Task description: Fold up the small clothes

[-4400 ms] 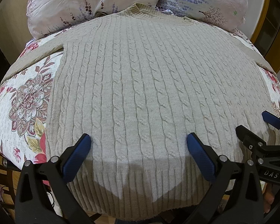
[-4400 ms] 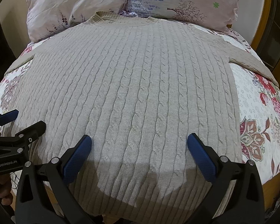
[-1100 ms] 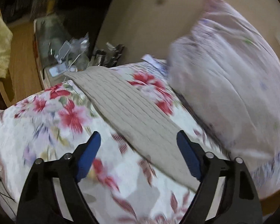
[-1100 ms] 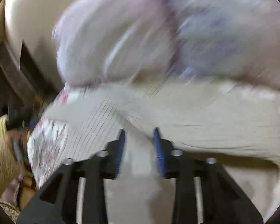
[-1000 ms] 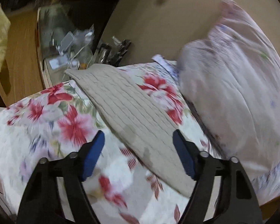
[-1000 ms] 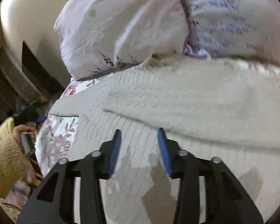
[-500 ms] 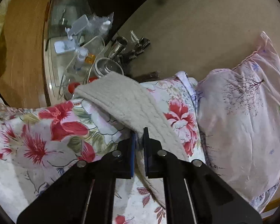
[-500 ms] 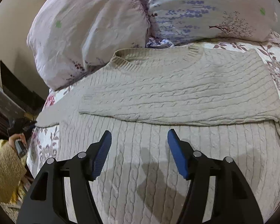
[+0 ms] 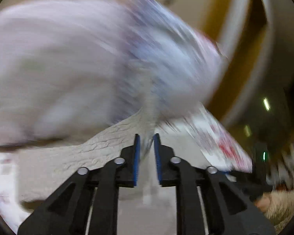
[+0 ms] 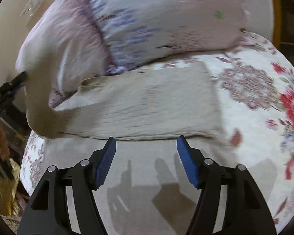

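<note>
On the floral bed point(image 10: 264, 121), below the pillows point(image 10: 147, 19) at its head edge, our left gripper point(image 9: 146, 152) pinched the beige sweater point(image 10: 147, 101)'s sleeve while our right gripper point(image 10: 146, 160) hovered spread, the thin grip likely slipping mid-swing.

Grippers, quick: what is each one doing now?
Left gripper: shut on the beige cable-knit sweater sleeve.
Right gripper: open, empty, above the sweater.

Beige cable-knit sweater point(image 10: 143, 105), partly folded on the floral bedspread, 1 sleeve lifted at left.
</note>
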Demonstrator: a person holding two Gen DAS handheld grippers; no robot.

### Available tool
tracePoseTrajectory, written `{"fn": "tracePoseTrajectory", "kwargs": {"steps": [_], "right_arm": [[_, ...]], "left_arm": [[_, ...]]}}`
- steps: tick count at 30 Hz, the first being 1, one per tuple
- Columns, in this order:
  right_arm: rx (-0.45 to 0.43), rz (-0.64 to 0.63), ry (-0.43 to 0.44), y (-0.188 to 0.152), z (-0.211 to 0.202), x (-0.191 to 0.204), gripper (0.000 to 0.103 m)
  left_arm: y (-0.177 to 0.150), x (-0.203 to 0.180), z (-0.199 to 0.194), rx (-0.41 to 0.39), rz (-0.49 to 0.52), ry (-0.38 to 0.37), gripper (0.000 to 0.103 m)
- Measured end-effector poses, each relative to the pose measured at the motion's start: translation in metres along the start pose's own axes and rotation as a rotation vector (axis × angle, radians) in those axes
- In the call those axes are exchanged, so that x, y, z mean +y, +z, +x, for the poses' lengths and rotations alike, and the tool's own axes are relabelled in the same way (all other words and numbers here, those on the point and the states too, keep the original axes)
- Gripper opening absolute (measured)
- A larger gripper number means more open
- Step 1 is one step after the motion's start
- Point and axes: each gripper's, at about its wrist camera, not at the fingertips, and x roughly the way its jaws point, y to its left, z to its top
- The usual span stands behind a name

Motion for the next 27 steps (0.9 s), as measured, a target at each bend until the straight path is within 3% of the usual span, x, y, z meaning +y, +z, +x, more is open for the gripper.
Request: {"fn": "tracePoseTrajectory", "kwargs": {"steps": [1,3,5,9,12,15,16,18,19,21,25,26,27], "right_arm": [[0.005,0.018,-0.006,0.0,-0.003,-0.009,0.066],[0.0,0.055,-0.007,-0.004,-0.016,-0.03,0.067],[0.003,0.084,-0.008,-0.014,-0.032,-0.053,0.069],[0.089,0.192,0.058,-0.046,-0.045,-0.092,0.069],[0.168,0.278,0.145,-0.08,-0.047,-0.107,0.065],[0.223,0.338,0.261,-0.111,-0.049,-0.109,0.054],[0.259,0.362,0.322,-0.121,-0.047,-0.106,0.038],[0.312,0.38,0.39,-0.137,-0.048,-0.101,0.031],[0.331,0.378,0.418,-0.146,-0.048,-0.097,0.024],[0.362,0.378,0.46,-0.157,-0.047,-0.091,0.017],[0.357,0.383,0.5,-0.157,-0.048,-0.084,0.012],[0.348,0.379,0.508,-0.154,-0.049,-0.083,0.01],[0.333,0.371,0.519,-0.15,-0.05,-0.081,0.009]], "left_arm": [[-0.008,-0.016,0.02,0.077,0.013,-0.003,0.018],[-0.027,-0.014,0.02,0.107,-0.019,0.02,0.023],[-0.052,0.009,-0.008,0.088,-0.08,0.108,0.055],[-0.112,0.07,-0.072,0.131,-0.281,0.267,0.065],[-0.17,0.106,-0.108,0.197,-0.443,0.332,0.065],[-0.213,0.115,-0.128,0.239,-0.572,0.279,0.06],[-0.222,0.111,-0.132,0.244,-0.585,0.263,0.055],[-0.24,0.099,-0.135,0.252,-0.614,0.202,0.036],[-0.251,0.091,-0.135,0.258,-0.64,0.156,0.033],[-0.263,0.077,-0.135,0.264,-0.648,0.134,0.031],[-0.271,0.064,-0.136,0.247,-0.688,0.111,0.031],[-0.272,0.063,-0.134,0.249,-0.695,0.103,0.025],[-0.273,0.063,-0.134,0.259,-0.697,0.096,0.011]]}}
